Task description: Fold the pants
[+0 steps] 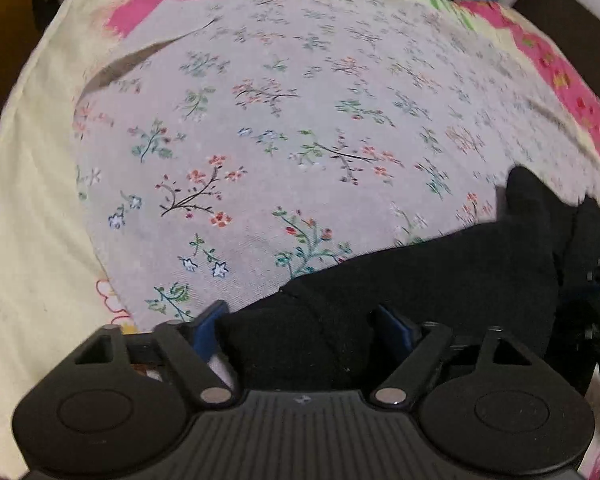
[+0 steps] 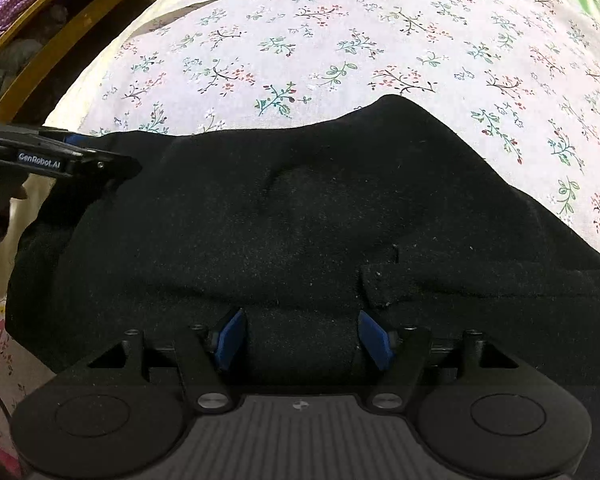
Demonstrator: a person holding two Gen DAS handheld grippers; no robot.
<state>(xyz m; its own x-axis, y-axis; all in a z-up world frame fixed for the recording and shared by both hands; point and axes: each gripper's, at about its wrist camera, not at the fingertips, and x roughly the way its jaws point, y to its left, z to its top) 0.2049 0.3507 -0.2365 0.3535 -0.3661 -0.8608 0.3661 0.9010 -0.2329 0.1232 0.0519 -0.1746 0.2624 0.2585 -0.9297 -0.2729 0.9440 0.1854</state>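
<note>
Both claws, left (image 1: 296, 332) and right (image 2: 300, 336), clamp the black knit pants (image 2: 300, 208); carry the edge level across the floral bedsheet (image 2: 340, 40), keeping tension even.

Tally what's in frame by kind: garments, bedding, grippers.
Black pants: 1
Floral sheet: 1
Cream and pink bedspread: 1
Grippers: 2, the left gripper and the right gripper
Total: 5

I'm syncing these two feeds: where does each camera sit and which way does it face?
Left wrist: on the left gripper, facing along its fingers over black pants onto the floral sheet.
Right wrist: on the right gripper, facing across the pants; the left gripper shows at the left edge.
Shared: pants, sheet.
</note>
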